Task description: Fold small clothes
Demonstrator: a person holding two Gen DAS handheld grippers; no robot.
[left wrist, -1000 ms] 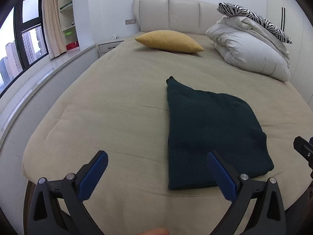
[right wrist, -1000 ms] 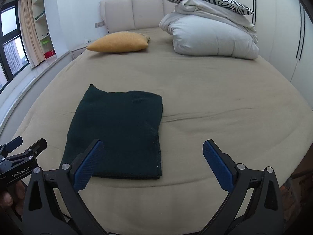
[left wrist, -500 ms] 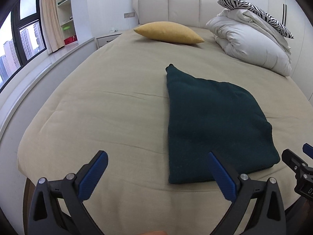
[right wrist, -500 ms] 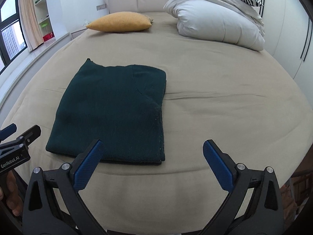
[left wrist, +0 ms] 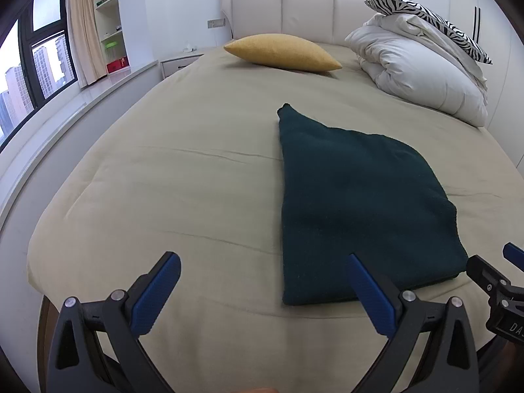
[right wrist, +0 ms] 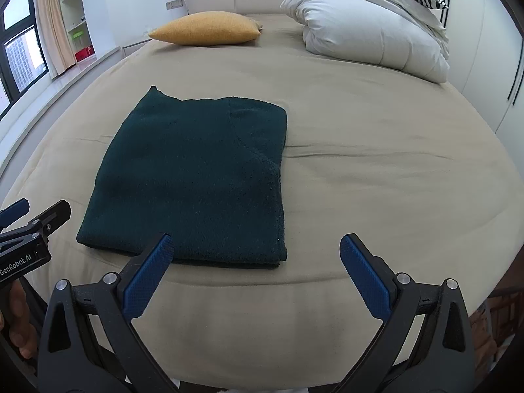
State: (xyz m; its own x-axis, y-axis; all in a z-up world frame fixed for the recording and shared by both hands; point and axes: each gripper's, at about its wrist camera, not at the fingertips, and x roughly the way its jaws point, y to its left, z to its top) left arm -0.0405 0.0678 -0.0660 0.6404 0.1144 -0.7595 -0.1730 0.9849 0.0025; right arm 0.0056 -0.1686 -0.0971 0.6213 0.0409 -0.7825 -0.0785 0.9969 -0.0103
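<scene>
Change: we have brought both grippers nearer the dark green sweater (right wrist: 196, 177) than a second ago.
Left gripper (left wrist: 262, 286): wide open, empty.
Right gripper (right wrist: 255, 267): wide open, empty.
Meaning: we judge another fold is coming.

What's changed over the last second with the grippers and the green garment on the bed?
Both open grippers, left gripper and right gripper, have moved in toward the folded green garment, which now looks larger and nearer in both views. Nothing was grasped or released. The garment, yellow pillow and white duvet stayed put.
</scene>
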